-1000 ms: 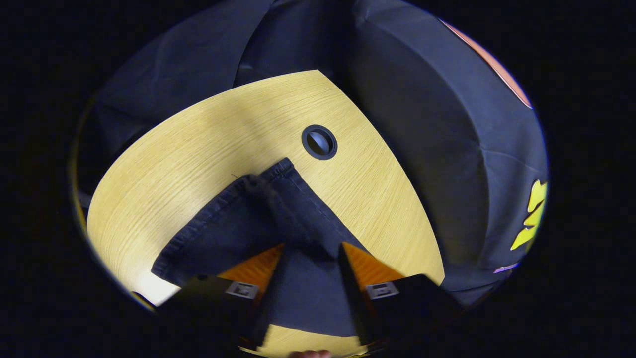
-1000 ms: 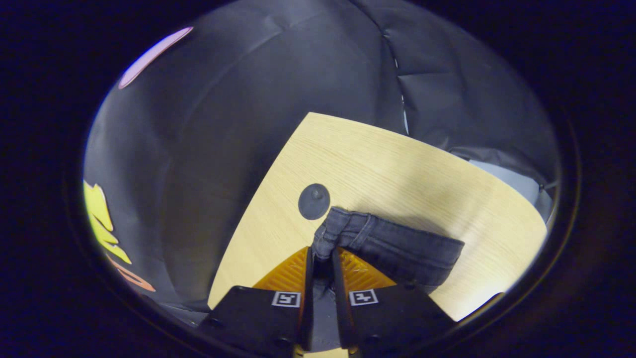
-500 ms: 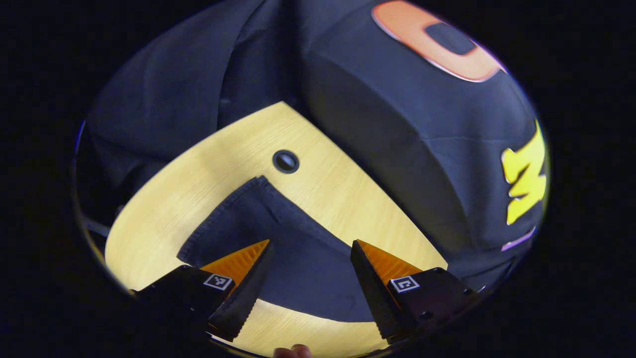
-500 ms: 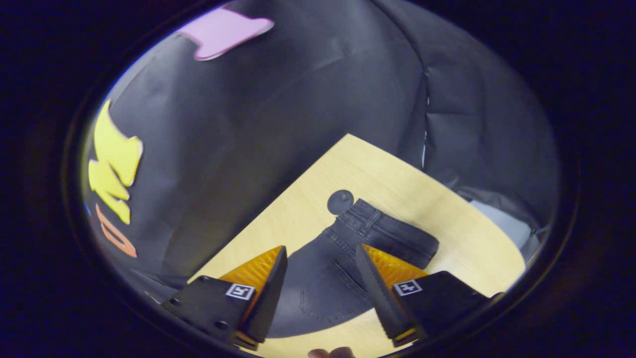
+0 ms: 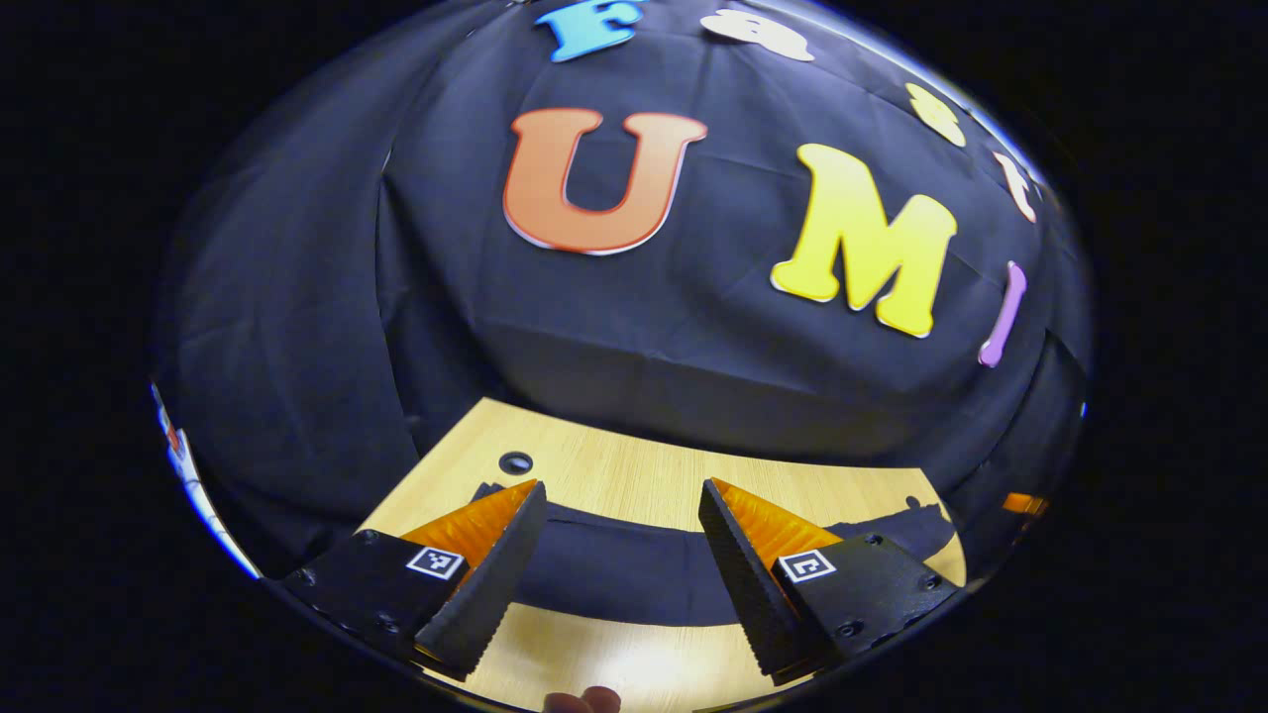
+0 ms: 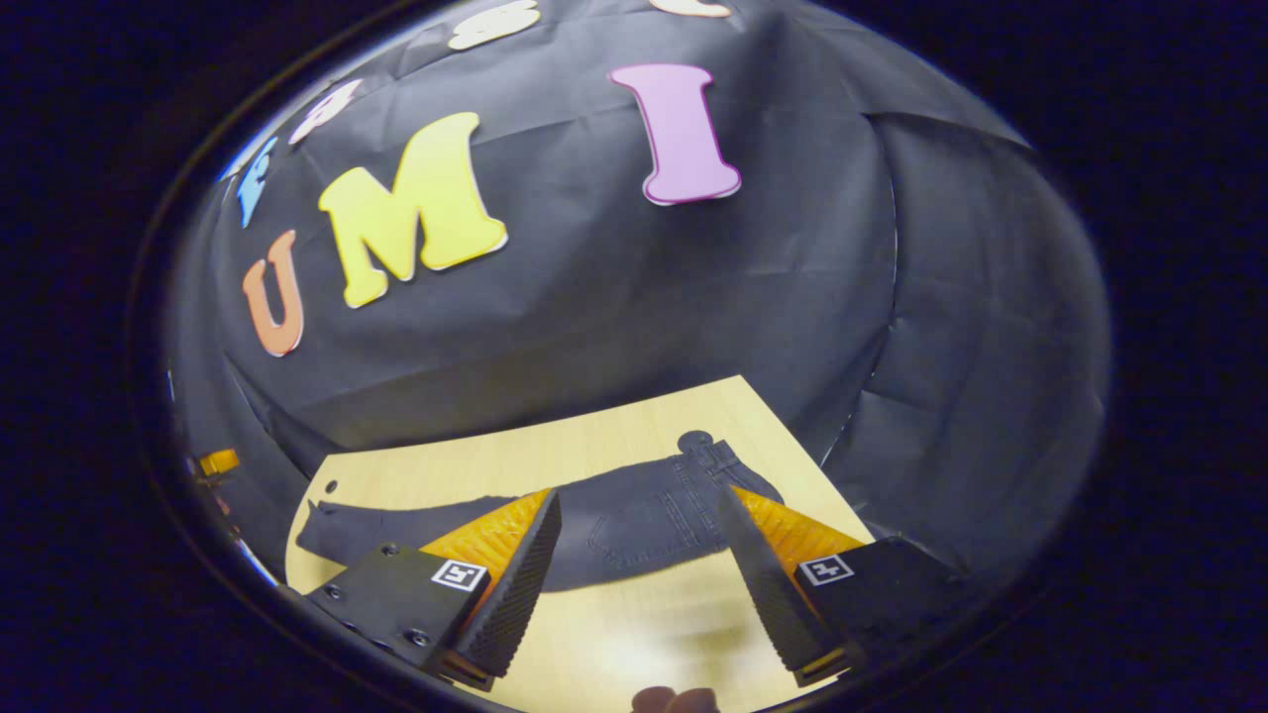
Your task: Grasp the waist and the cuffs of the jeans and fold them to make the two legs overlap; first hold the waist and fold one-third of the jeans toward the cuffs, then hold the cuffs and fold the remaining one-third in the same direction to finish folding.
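Both grippers have let go of the jeans and pulled up and back since a second ago, when the right one pinched the waist. Now the left gripper (image 5: 622, 495) hangs above the wooden table (image 5: 634, 473) with fingers spread wide, holding nothing. The right gripper (image 6: 639, 500) hangs likewise, spread and holding nothing. Dark jeans (image 6: 634, 520) lie flat on the table as a long strip, legs overlapped, waist toward the right end and cuffs toward the left.
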The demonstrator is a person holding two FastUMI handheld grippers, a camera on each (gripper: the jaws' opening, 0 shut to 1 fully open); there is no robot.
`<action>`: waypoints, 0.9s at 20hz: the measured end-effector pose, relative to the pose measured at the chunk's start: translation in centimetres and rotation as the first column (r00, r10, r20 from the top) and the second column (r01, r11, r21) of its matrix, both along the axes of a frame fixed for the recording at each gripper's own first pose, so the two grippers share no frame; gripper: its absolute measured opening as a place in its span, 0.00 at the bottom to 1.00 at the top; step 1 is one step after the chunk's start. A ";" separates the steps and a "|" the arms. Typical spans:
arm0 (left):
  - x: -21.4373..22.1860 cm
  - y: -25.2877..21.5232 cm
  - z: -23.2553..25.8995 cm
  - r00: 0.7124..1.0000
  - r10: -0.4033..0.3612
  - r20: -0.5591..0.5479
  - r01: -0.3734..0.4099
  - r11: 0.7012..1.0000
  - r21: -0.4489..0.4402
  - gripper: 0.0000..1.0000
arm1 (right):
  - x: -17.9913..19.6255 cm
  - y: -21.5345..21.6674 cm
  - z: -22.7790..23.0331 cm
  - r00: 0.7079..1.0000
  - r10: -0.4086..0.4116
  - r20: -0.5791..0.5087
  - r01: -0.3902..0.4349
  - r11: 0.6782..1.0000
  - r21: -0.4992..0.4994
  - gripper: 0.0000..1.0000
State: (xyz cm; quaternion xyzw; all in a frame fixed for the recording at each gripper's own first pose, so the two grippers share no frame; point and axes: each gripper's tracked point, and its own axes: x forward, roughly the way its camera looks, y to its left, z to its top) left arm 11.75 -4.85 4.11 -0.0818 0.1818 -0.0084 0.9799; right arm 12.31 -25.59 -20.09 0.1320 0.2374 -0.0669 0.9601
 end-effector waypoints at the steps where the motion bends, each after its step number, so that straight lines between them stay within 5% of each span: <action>1: -0.9 -0.8 0.6 0.999 -0.011 0.039 0.011 1.000 0.013 0.99 | -0.9 0.4 0.0 1.000 0.003 0.005 -0.003 1.000 -0.010 0.98; 9: -5.0 -6.1 2.5 0.993 -0.032 0.117 0.031 0.999 0.010 0.99 | -3.1 -1.3 -3.0 0.998 -0.053 -0.025 0.055 0.997 0.051 0.98; 18: -5.1 -10.5 2.3 0.999 -0.037 0.035 0.036 0.999 0.017 0.99 | 2.4 -7.2 -10.3 0.982 -0.176 -0.071 0.187 0.964 0.189 0.98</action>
